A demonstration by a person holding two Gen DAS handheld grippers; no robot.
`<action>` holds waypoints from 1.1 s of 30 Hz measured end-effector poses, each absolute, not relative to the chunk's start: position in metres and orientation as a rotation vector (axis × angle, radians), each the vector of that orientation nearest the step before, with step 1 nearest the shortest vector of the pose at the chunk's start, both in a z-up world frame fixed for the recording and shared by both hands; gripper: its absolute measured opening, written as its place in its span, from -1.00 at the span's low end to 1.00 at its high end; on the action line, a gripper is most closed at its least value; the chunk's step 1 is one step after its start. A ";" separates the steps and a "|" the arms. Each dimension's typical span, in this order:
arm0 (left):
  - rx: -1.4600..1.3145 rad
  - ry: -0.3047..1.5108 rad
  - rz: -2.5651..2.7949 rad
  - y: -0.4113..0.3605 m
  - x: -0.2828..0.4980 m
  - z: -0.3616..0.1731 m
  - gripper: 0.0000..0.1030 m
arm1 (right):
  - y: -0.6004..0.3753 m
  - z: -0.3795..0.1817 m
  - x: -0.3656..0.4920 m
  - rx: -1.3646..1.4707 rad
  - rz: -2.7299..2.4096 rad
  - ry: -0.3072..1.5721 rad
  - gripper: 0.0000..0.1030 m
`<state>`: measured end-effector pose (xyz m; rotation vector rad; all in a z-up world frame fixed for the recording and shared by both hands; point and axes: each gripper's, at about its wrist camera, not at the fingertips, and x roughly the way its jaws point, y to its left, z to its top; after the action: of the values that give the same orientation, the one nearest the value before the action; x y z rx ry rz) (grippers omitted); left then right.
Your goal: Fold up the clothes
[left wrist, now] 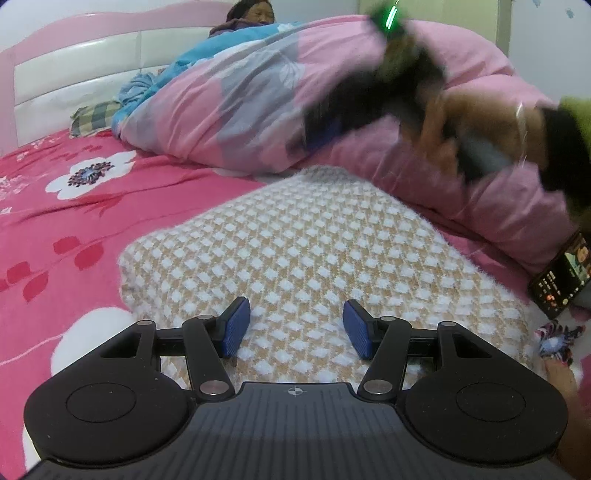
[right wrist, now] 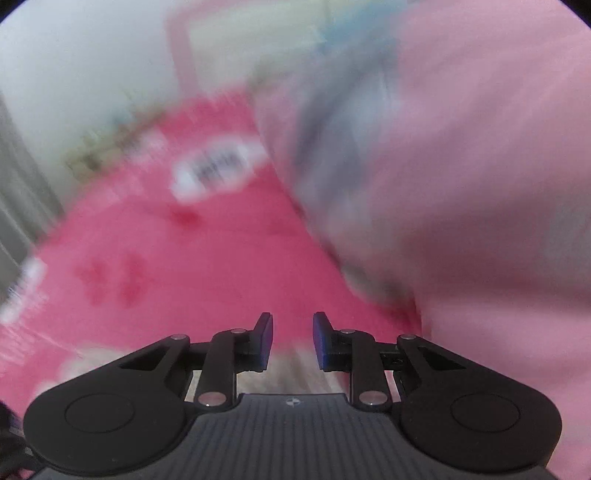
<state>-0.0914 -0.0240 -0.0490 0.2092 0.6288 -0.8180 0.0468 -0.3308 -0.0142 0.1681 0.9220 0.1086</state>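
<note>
A folded beige and white checked knit garment (left wrist: 314,240) lies flat on the pink floral sheet (left wrist: 74,229). My left gripper (left wrist: 297,326) hovers over its near edge, jaws open, nothing between the blue pads (left wrist: 234,326). My right gripper (right wrist: 291,341) shows a narrow gap between its pads, with no cloth in it; its view is blurred by motion. A beige patch of the garment (right wrist: 291,380) shows just under its fingers. In the left wrist view the right gripper (left wrist: 325,129) is a dark blur above the garment's far end, held by a hand (left wrist: 436,136).
A bulky pink quilt (left wrist: 229,110) is heaped behind and right of the garment. A phone (left wrist: 561,277) with a lit screen lies at the right. A person (left wrist: 236,26) lies by the pink headboard (left wrist: 74,55), beside a checked pillow (left wrist: 92,118).
</note>
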 end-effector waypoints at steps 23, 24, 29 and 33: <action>0.178 0.657 -0.780 -0.016 -0.101 -0.039 0.16 | -0.263 0.033 -0.088 -0.104 0.384 0.859 -0.43; 0.165 0.661 -0.777 -0.014 -0.101 -0.039 0.17 | -0.257 0.013 -0.091 -0.129 0.394 0.917 -0.42; 0.099 0.644 -0.764 -0.009 -0.092 -0.018 0.23 | -0.252 -0.024 -0.103 -0.126 0.377 0.907 -0.42; 0.192 0.634 -0.728 -0.028 -0.056 -0.007 0.28 | -0.248 -0.026 -0.104 -0.157 0.378 0.893 -0.42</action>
<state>-0.0562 -0.0284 -0.0069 0.1924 0.6342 -0.7276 -0.1037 -0.2480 -0.0260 -0.1573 0.8934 0.3784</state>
